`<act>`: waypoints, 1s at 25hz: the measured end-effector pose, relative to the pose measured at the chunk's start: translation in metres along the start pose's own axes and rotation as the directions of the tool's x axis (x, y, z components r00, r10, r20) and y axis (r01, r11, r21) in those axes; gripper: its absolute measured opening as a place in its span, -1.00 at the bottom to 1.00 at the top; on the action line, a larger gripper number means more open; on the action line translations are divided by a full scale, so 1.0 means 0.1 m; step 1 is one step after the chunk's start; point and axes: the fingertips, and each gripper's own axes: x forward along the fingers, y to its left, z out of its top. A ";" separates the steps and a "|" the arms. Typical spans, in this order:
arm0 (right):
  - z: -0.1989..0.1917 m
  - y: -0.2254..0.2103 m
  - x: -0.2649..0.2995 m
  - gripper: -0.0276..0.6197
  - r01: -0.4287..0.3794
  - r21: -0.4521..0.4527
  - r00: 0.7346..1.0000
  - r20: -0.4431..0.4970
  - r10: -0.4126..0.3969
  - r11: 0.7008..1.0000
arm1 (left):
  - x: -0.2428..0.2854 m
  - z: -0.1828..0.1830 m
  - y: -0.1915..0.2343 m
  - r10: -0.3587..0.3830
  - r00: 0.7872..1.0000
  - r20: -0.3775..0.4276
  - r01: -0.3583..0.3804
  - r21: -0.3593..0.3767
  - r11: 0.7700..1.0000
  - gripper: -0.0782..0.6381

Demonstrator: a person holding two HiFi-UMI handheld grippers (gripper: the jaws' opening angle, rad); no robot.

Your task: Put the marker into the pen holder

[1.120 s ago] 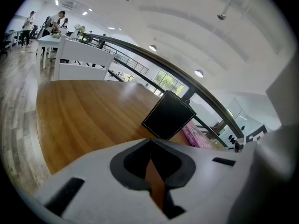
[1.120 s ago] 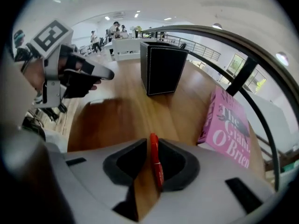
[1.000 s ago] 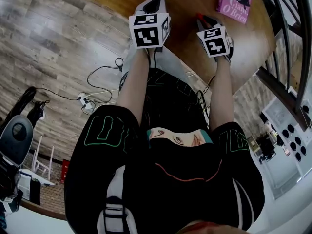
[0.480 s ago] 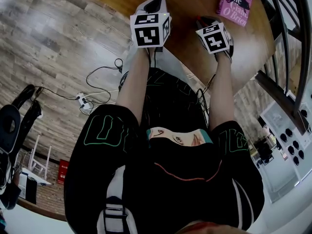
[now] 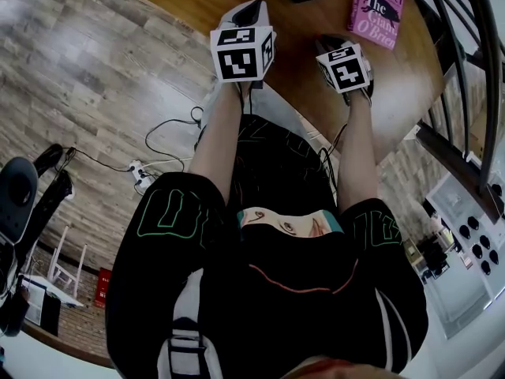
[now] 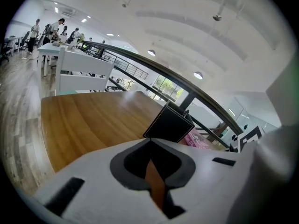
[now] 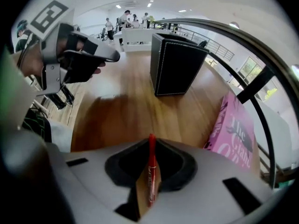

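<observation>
Pinching marker (image 7: 151, 176) in right tool (image 7: 150, 148)

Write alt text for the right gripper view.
The right gripper is shut on a red marker above a wooden table. A black pen holder stands ahead, a pink book lies at right, and the left gripper hovers at upper left.
</observation>
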 end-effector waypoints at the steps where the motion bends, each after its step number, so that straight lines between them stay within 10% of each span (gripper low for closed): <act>1: 0.03 -0.01 -0.03 -0.76 0.001 0.021 1.000 0.023 -0.001 1.000 | -0.01 0.02 -0.01 -0.001 1.000 0.004 0.001 0.005 1.000 -0.76; 11: 0.33 -0.17 -0.27 -0.76 0.022 0.116 0.977 0.206 -0.045 0.993 | -0.05 0.23 -0.10 -0.016 0.999 0.035 0.014 0.061 0.998 -0.76; 25: 0.93 -0.30 -0.79 -0.76 -0.001 0.176 0.876 0.476 -0.084 0.984 | -0.28 0.71 -0.23 -0.018 0.995 0.103 0.002 0.160 0.987 -0.76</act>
